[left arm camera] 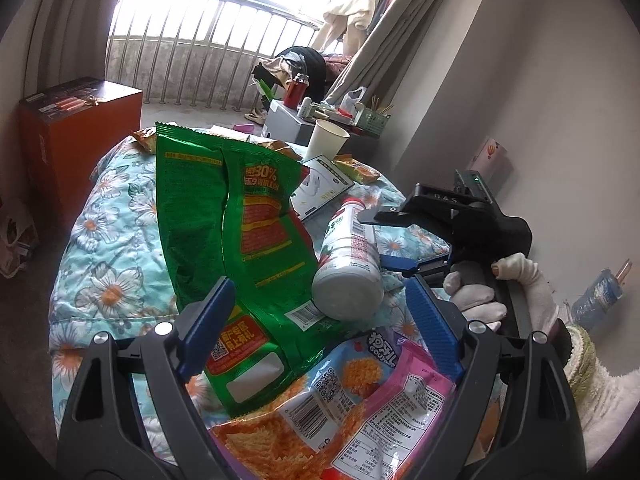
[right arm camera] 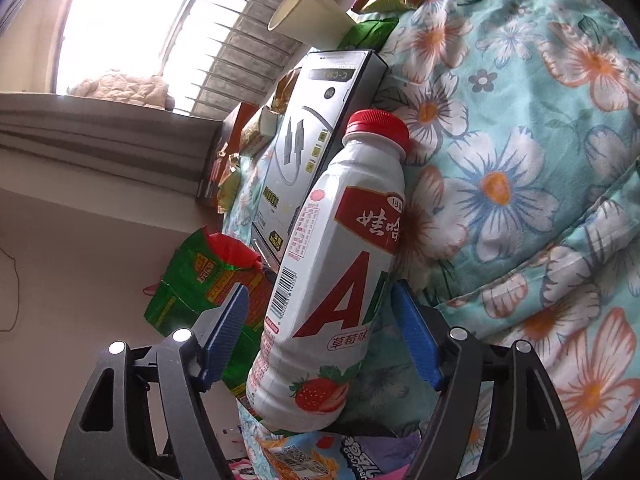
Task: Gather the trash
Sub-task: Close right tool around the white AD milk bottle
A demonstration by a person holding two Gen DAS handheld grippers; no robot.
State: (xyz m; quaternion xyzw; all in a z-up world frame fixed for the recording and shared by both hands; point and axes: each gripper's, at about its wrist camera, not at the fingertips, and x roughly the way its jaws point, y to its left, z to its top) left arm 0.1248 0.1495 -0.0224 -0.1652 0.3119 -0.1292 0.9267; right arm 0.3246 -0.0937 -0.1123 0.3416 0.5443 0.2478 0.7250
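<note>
A white strawberry-drink bottle with a red cap (right arm camera: 336,264) lies on the floral quilt (right arm camera: 520,160); it also shows in the left wrist view (left arm camera: 350,264). My right gripper (right arm camera: 320,332) is open with its blue pads on either side of the bottle's lower body, not closed on it; it appears in the left wrist view (left arm camera: 394,240) straddling the bottle. A green snack bag (left arm camera: 236,240) stands crumpled beside the bottle. My left gripper (left arm camera: 320,320) is open over the bag's lower end and a pink-orange snack bag (left arm camera: 340,408).
A paper cup (left arm camera: 326,138), a flat white-grey box (left arm camera: 324,190) and small orange wrappers (left arm camera: 358,170) lie at the quilt's far end. An orange carton (left arm camera: 76,132) stands left. A cluttered low table (left arm camera: 320,114) and a wall are at right.
</note>
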